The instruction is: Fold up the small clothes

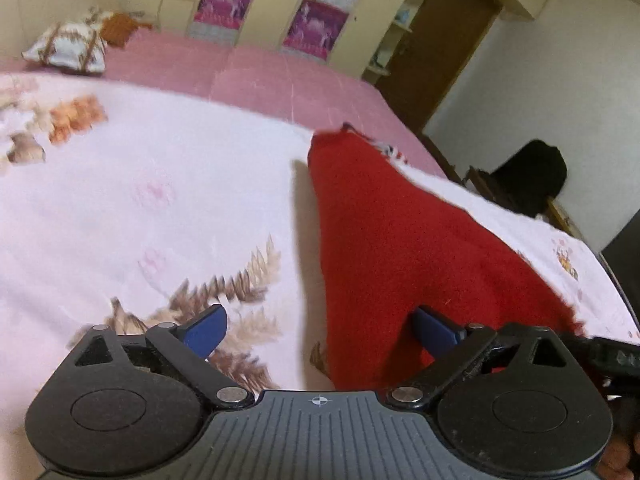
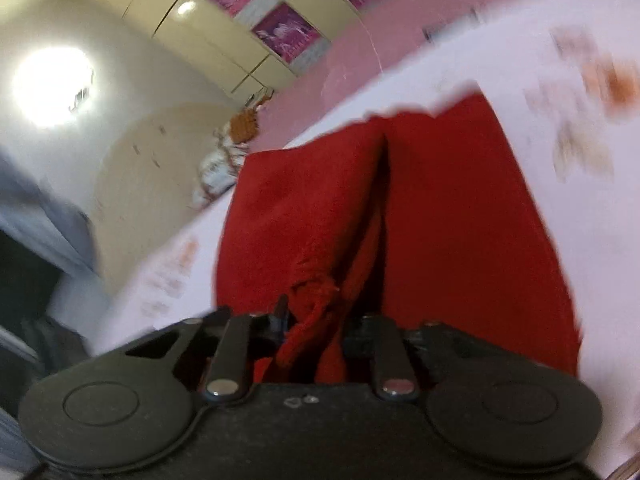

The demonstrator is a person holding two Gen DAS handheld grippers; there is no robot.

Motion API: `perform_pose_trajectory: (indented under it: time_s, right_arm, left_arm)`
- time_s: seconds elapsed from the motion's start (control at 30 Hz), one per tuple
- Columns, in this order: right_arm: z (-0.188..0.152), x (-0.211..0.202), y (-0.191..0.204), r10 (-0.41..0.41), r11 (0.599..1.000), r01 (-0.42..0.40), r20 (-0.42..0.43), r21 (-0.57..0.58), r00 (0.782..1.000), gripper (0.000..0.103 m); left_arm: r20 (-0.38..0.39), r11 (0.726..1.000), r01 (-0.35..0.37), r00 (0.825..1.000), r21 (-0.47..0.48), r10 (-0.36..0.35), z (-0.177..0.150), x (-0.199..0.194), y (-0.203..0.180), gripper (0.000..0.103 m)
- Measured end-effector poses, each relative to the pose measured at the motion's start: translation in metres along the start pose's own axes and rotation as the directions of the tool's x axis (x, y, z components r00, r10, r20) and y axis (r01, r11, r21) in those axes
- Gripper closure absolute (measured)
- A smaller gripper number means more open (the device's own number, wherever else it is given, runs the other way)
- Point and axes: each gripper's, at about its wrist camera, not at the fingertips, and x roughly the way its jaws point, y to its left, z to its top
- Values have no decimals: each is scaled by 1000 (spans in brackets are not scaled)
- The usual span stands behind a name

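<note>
Two views: from the left wrist, the left claw [image 1: 320,330] gapes wide over the bed [image 1: 140,200] with the red garment [image 1: 400,240] beneath its right finger, while from the right wrist, the right claw [image 2: 316,320] pinches the garment's bunched edge.

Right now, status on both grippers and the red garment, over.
Left gripper open, holding nothing. Right gripper shut on bunched edge of red garment. Garment partly lifted off floral bedsheet. Nothing in the way.

garment [image 1: 384,232] on sheet [image 1: 160,200], pillow [image 1: 66,46] behind, wardrobe [image 1: 260,4] beyond bed
</note>
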Motion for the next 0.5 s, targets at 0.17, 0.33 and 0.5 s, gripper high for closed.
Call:
perform_pose_trajectory:
  time_s: [0.17, 0.33, 0.5]
  right_arm:
    - [0, -38, 52, -44, 949, 86, 145, -302, 989, 87]
    - [-14, -44, 25, -169, 924, 204, 135, -323, 976, 87]
    - [-19, -29, -20, -157, 981, 165, 78, -103, 984, 86]
  left_arm:
    - [13, 998, 61, 998, -29, -61, 6, 3, -8, 11]
    - [-73, 992, 17, 997, 124, -8, -4, 25, -53, 12]
    - [-64, 995, 37, 997, 91, -31, -6, 20, -53, 12]
